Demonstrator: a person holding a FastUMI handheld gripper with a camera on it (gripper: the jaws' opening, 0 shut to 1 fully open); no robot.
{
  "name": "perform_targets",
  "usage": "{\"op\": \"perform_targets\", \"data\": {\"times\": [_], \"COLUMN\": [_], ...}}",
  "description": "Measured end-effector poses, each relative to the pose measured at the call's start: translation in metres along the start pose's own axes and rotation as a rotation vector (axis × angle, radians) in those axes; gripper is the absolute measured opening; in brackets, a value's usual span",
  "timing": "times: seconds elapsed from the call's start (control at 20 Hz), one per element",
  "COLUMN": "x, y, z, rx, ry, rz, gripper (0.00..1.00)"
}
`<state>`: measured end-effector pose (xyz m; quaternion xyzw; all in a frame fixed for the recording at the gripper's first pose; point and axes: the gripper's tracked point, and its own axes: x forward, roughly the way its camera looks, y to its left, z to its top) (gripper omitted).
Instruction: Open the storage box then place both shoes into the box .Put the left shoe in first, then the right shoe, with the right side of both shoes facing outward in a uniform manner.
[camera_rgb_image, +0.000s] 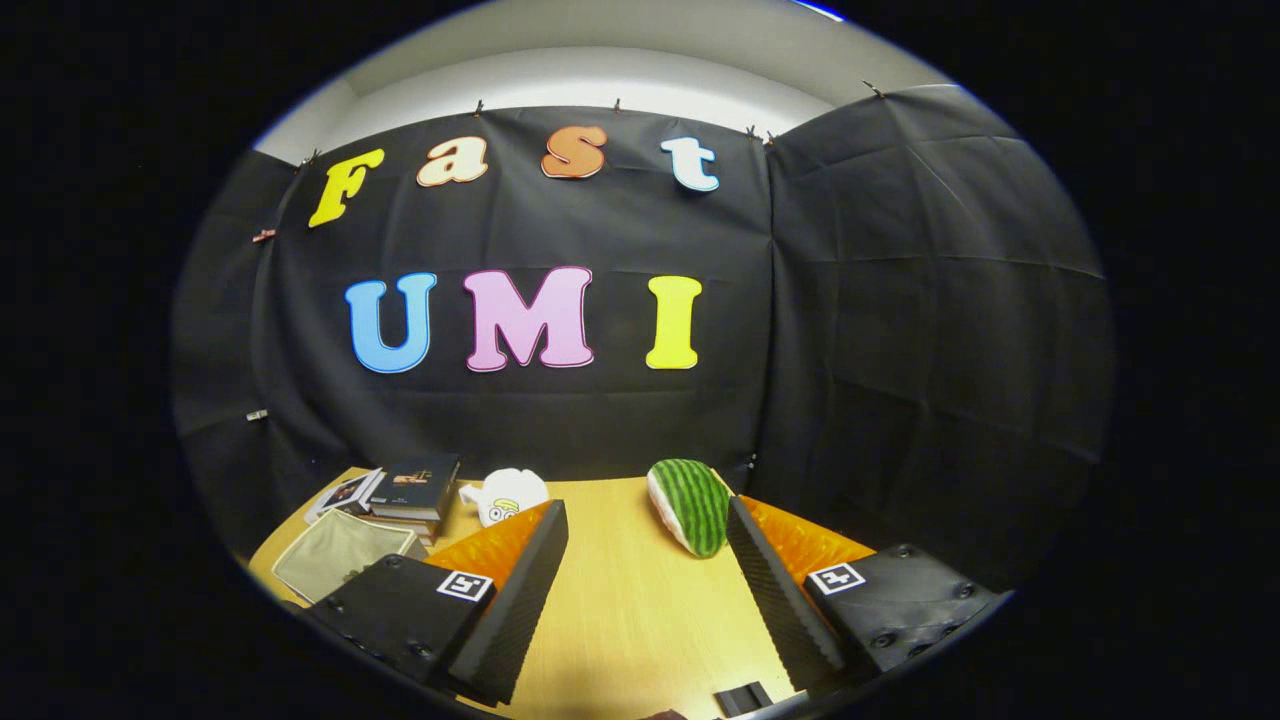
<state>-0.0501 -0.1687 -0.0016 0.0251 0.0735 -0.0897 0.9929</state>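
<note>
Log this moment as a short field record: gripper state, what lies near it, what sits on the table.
gripper: open, fingers spread, nothing between them
surface: light wooden table
just ahead, by one finger: green striped watermelon-slice plush
beyond the other finger: white round plush toy
far corner: stack of dark-covered books
beside the books: flat beige fabric pouch

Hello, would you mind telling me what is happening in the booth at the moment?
A person is holding a handheld claw over a wooden table, with its fingers spread wide and nothing between them. Just beyond the fingers lie a watermelon-patterned plush shoe and a white plush shoe. A stack of books and a flat greyish-beige item, possibly the storage box, sit off to one side of the claw. Nothing has been gripped; the task looks to be at its start.
</note>
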Motion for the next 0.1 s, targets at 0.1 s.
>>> {"op": "perform_targets", "data": {"times": [0.1], "x": [0.0058], "y": [0.0027], "z": [-0.0104], "rx": [-0.005], "ry": [0.026], "rz": [0.019], "gripper": [0.98]}}
